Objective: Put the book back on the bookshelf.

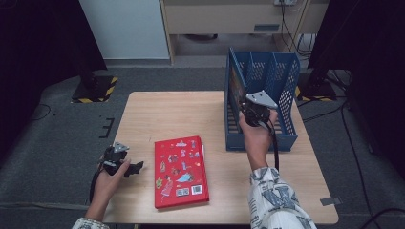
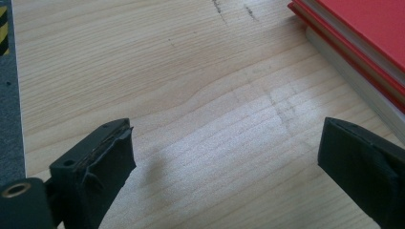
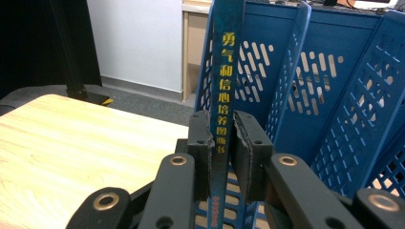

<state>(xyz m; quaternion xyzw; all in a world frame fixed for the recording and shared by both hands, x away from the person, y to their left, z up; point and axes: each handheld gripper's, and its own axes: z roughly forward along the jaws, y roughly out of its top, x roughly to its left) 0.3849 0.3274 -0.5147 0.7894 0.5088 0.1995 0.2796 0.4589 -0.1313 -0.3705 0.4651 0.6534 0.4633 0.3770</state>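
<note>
A thin teal book [image 3: 227,62] with yellow characters on its spine stands upright in the leftmost slot of the blue file rack [image 3: 329,86]. My right gripper [image 3: 222,143] is shut on that spine, one pad on each side. In the high view the right gripper [image 1: 249,109] is at the front of the rack [image 1: 286,86], with the book [image 1: 233,88] against its left wall. A red book [image 1: 180,171] lies flat on the table. My left gripper [image 1: 136,168] rests low just left of it, open, with bare wood between its jaws [image 2: 224,157]. The red book's corner [image 2: 363,28] shows at the upper right.
The wooden table [image 1: 167,114] has its left edge close to my left gripper. The rack stands at the table's right rear. A yellow-and-black striped stand base [image 1: 98,88] sits on the floor beyond the far left corner.
</note>
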